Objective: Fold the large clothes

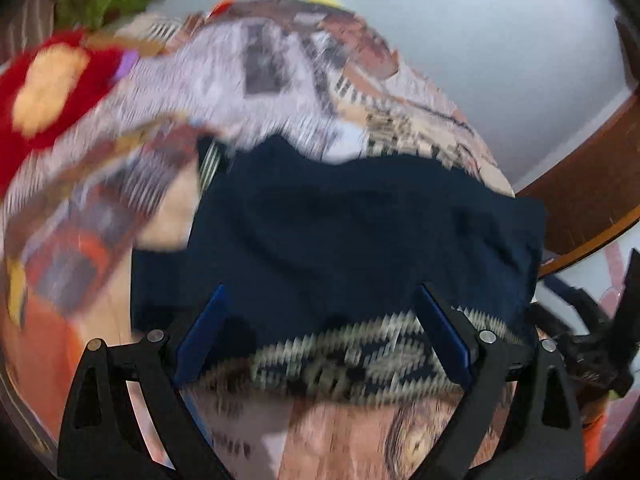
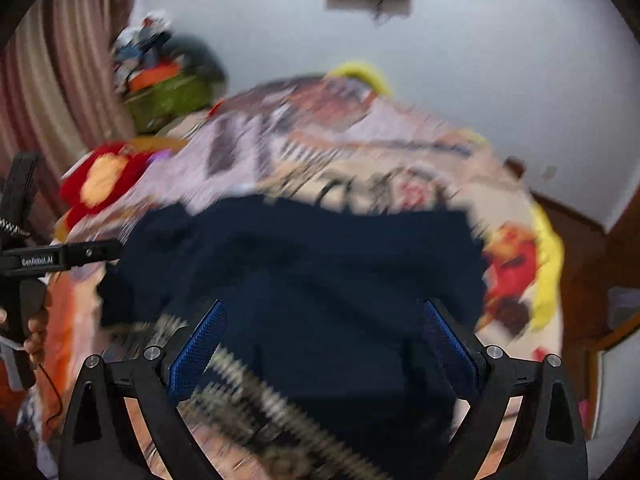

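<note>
**Navy garment spread on the patterned bed, both tongs wide apart above it**

A dark navy garment (image 1: 360,232) lies flattened on a bed covered by a busy printed bedspread (image 1: 248,64) in white, brown and orange. A knitted band (image 1: 352,356) in cream and dark zigzag runs along the garment's near edge; in the right wrist view the same band (image 2: 256,396) slants across the lower left. Both views are blurred, so the weave and the folds cannot be read finely.

The left tongs (image 1: 322,316) stand spread, blue-padded fingers (image 1: 204,332) well apart over the near part of the garment, nothing pinched between them. The right tongs (image 2: 322,332) are likewise spread, their textured blue pads (image 2: 196,348) to either side of the dark cloth, gripping nothing.

In the right wrist view the other device shows at the left edge, with a person's fingers (image 2: 34,336) around its handle.

A red and yellow plush item (image 1: 48,88) sits at the far left of the bed, beside a green bag (image 2: 168,96) near a striped curtain (image 2: 60,80). A pale wall (image 2: 480,60) rises behind.
</note>
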The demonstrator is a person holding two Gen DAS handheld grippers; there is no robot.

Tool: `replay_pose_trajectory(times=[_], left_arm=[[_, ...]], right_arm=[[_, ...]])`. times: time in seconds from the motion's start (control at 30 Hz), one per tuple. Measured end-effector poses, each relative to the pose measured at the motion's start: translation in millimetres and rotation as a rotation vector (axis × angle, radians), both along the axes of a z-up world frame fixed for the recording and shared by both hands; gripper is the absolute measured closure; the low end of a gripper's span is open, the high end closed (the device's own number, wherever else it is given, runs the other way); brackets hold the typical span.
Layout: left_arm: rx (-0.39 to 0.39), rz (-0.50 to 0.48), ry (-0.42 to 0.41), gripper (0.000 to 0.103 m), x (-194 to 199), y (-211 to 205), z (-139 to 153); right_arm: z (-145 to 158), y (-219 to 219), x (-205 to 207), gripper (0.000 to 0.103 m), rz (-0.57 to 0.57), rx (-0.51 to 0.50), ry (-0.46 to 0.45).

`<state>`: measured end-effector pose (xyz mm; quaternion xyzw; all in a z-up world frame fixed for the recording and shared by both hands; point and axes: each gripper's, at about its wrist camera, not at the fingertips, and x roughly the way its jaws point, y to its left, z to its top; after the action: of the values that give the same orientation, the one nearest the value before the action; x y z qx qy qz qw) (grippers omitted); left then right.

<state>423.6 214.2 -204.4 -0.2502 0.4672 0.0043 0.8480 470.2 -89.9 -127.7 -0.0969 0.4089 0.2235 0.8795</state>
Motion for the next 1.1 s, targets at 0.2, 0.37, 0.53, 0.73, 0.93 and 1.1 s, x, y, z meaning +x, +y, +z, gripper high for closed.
replay_pose_trajectory(times=[0.2, 0.37, 0.53, 0.73, 0.93, 1.1], left_arm=[[-0.096, 0.103, 0.108, 0.008, -54, 11, -41], [-0.221, 0.163, 0.173, 0.008, -87, 13, -75], [-0.407, 0.147, 0.172, 0.008, -89, 2, -91], [-0.537, 0.115, 0.121, 0.008, -56, -11, -98], [-0.602, 0.193, 0.090, 0.009, -14, -3, -113], [-0.564, 0.254, 0.052, 0.023, 9, 1, -115]], right_arm=[[-74, 23, -17, 0.004, 0.079, -0.126, 0.228], [-102, 34, -36, 0.000, 0.111, -0.239, 0.151], [-103, 38, -39, 0.000, 0.109, -0.259, 0.191], [-87, 30, -38, 0.000, 0.081, -0.197, 0.237], [-68, 11, -26, 0.000, 0.040, -0.055, 0.293], [-62, -4, -12, 0.000, -0.025, 0.051, 0.347]])
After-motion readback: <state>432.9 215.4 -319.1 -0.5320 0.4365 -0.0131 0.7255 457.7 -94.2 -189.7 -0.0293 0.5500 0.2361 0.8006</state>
